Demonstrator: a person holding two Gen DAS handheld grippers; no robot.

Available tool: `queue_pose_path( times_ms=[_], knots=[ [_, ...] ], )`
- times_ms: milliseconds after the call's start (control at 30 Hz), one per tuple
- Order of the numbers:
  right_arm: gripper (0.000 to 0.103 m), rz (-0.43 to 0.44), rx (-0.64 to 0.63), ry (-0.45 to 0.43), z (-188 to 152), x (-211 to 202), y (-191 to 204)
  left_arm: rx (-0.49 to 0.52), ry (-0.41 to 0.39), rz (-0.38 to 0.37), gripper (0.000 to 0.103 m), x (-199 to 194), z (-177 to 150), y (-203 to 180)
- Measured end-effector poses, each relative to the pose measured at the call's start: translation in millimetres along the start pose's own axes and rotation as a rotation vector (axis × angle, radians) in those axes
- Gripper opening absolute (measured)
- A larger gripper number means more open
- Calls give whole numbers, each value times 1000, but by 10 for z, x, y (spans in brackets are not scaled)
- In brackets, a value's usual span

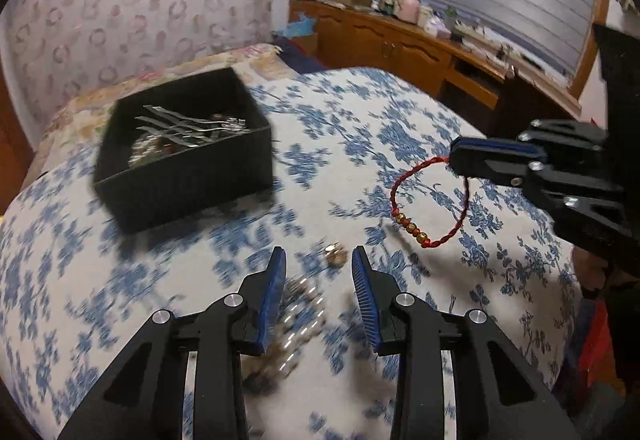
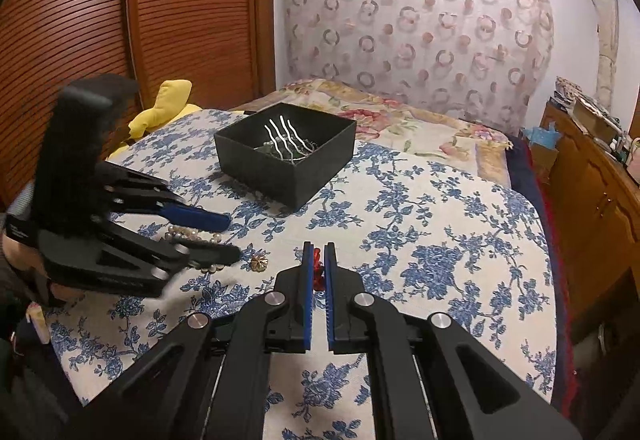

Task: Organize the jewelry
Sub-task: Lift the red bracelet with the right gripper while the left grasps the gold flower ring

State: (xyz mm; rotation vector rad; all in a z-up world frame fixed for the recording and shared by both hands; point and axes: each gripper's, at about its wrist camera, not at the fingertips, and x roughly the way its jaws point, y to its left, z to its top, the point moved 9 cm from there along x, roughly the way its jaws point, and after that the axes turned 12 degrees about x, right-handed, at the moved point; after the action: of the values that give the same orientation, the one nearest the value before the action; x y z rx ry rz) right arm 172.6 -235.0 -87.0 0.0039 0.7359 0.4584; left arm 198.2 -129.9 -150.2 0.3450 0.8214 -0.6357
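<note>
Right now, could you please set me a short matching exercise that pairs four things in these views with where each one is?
Things:
1. red bracelet
2. silver hair pins
3. pearl strand
4. gold flower piece

Places:
A. inside the black box
B. lying on the bedspread under the left gripper
C. hanging from the shut right gripper
D. on the bedspread just past the left gripper's tips

Pairs: 1-C, 2-A, 3-B, 4-D
</note>
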Motion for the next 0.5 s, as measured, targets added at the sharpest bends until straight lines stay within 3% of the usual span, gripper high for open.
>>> queue_pose_path(
  times_ms=[233, 267, 333, 500],
  knots=[
    [6, 1, 9, -13, 17, -73, -55, 70, 79, 60, 30, 268, 26, -69],
    [6, 1, 8, -14, 19, -74, -54, 71, 70, 61, 29, 273, 32, -71],
    [6, 2, 7, -14, 20, -76, -55, 68, 64, 49, 16, 270, 31, -75],
    [6, 7, -1, -16, 53, -68, -18, 71, 43, 59, 14, 199, 58, -78]
  ],
)
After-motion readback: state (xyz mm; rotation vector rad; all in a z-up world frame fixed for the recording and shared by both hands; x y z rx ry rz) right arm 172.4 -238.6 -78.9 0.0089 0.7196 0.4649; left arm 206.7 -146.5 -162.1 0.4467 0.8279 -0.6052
